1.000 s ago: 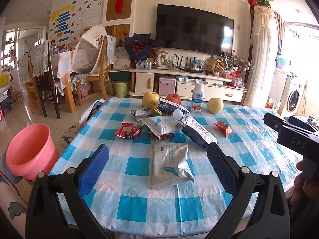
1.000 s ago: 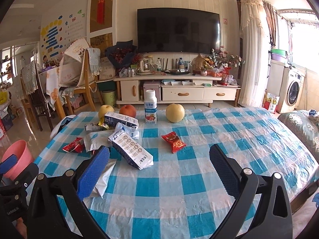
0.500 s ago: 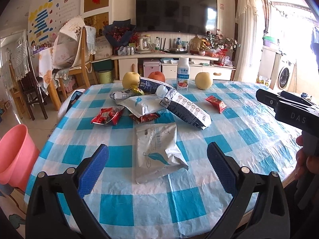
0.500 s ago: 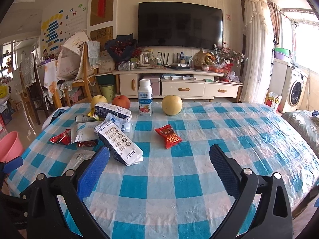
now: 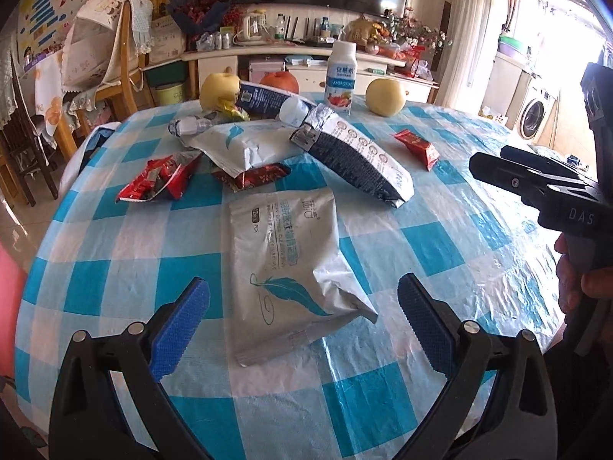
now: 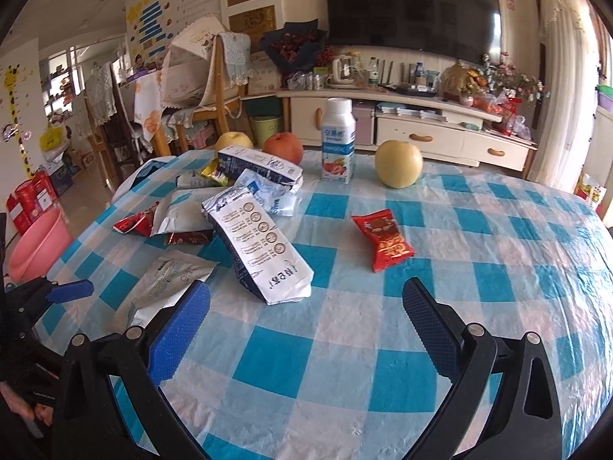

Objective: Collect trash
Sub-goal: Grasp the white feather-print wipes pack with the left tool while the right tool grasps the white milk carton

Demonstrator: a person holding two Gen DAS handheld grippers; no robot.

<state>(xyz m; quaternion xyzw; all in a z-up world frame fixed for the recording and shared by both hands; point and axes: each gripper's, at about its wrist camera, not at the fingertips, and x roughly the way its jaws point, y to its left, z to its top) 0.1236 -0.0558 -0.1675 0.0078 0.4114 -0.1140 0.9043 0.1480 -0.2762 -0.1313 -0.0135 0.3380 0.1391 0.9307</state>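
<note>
Two hand-held grippers agape | pink bucket beside table, contents unseen

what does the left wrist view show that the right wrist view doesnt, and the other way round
Only the left wrist view shows the whole grey pouch with the blue feather print lying between the open left tongs, plus the right tongs' black body from the side.

Only the right wrist view shows the pink plastic bucket whole, on the floor, and the left tongs' blue tip.

Both show the blue-and-white checked tablecloth, white milk bottle, small red snack packet and long dark-blue and white carton.
</note>
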